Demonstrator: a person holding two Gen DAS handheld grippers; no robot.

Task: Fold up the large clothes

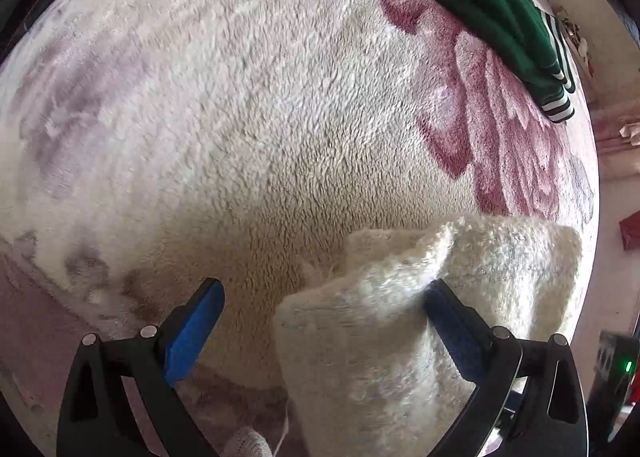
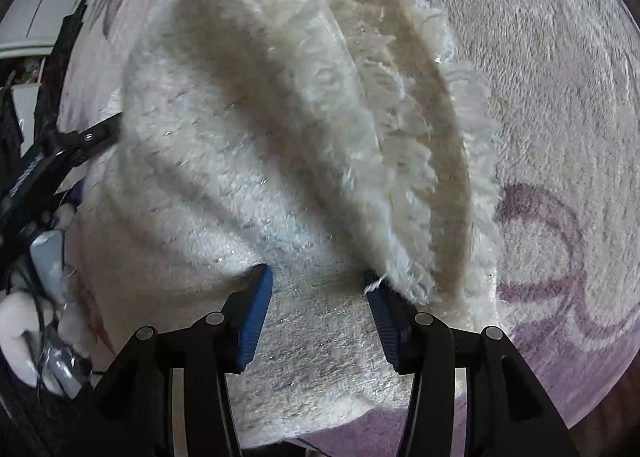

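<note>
A plush floral blanket covers the surface, with a white fuzzy garment lying on it and a green striped-cuff garment near its far edge.

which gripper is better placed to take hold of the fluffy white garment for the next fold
Right. The right gripper has the white garment lying squarely between its open fingers. The left gripper stands wide open, with cloth against only one finger.

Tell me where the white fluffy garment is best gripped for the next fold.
Probably the flat hem edge of the white fluffy garment nearest the right gripper, approached from above: that edge lies thin on the floral blanket, whereas the raised ridge is bulky.
</note>
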